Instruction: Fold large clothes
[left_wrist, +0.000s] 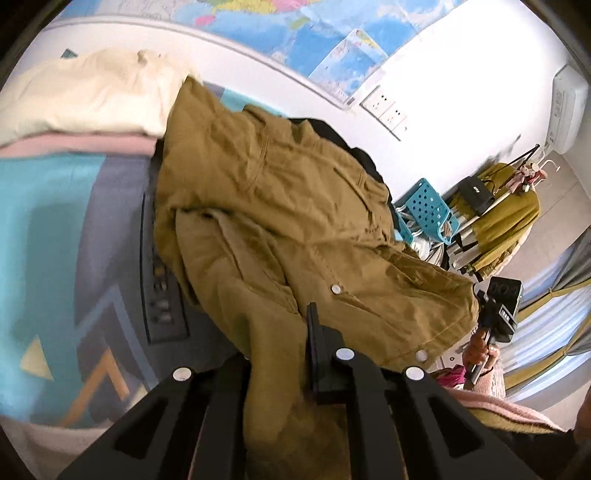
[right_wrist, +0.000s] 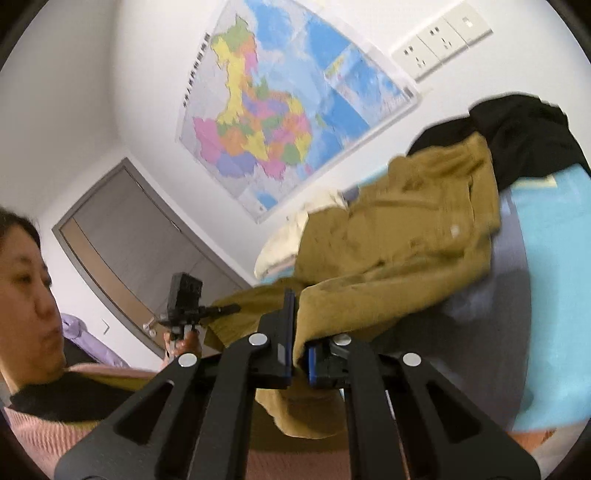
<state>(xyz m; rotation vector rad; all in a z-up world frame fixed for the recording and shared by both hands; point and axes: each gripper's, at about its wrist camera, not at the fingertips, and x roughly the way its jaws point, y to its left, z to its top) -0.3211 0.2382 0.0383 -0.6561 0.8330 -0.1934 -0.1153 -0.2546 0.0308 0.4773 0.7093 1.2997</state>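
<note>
Two grippers are engaged on one garment, a mustard-brown jacket (left_wrist: 280, 206) that lies rumpled on a bed (left_wrist: 55, 236) with a blue patterned cover.

Step in hand, as judged: lift and carry one held edge across the body of the jacket to make a fold. To do this well, keep both grips at equal height, hold the cloth between them taut, and lay the edge down flat before release. Pull evenly; a one-sided pull would likely drag the bulk toward the near edge of the bed.

Nearest, the right gripper (right_wrist: 299, 332) is closed on a fold of the jacket; cloth passes between its blue-faced fingers (right_wrist: 290, 321) and hangs below them. The left gripper (left_wrist: 280, 354) has jacket cloth running down between its fingers; one finger (left_wrist: 314, 332) shows beside the fabric, the other is hidden, so the clamping cannot be confirmed.

Beyond the grippers, the jacket spreads over the middle of the bed. It is heavy woven cloth, creased, with stitched seams, metal snaps (left_wrist: 335, 289) and what appears to be a pocket flap. One portion is doubled over itself.

Farther on, a black garment (right_wrist: 528, 136) lies partly under the jacket toward the far edge. A stack of folded cream and pink clothes (left_wrist: 85, 107) sits at the far corner, touching the jacket.
</note>
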